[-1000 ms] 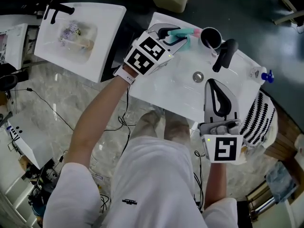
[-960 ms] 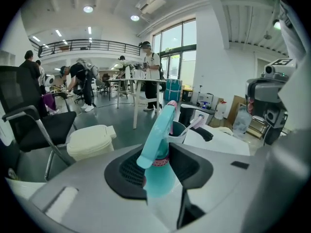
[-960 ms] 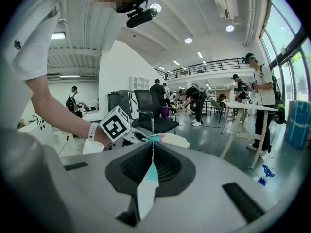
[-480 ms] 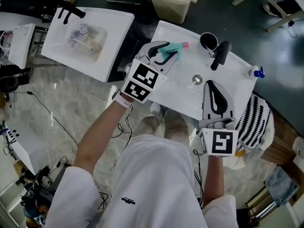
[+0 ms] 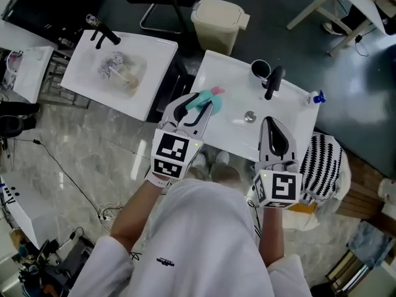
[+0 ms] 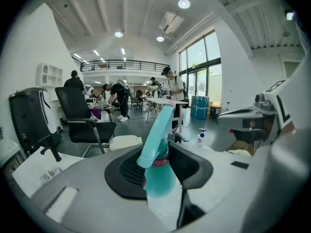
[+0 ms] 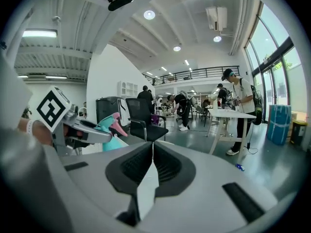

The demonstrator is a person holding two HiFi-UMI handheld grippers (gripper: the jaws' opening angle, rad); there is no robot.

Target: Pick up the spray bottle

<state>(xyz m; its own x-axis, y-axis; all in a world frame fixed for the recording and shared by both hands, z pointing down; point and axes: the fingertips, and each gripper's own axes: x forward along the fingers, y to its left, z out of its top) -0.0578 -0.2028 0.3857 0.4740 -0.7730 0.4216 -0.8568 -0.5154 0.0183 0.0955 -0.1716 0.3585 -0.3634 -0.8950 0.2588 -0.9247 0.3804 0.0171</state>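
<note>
White shirt (image 5: 199, 243), white tongs (image 5: 199, 106), 2 marker cubes (image 5: 171, 155)

**Operator:** Identify the item.

**Technician:** Spray bottle (image 5: 206, 100). It has a teal trigger head, a pink nozzle tip, a dark pink band at the neck and a pale, translucent body.

**Operator:** State its location.

**Technician:** It sits between the jaws of the left gripper (image 6: 158, 171), whose dark pads clamp it at the neck and upper body. In the head view it shows over the near left edge of the white basin (image 5: 230, 64).

**Operator:** State its pose.

**Technician:** Tilted. The body is nearest the gripper, and the head slants up and away along the jaws, nozzle tip foremost.
</note>
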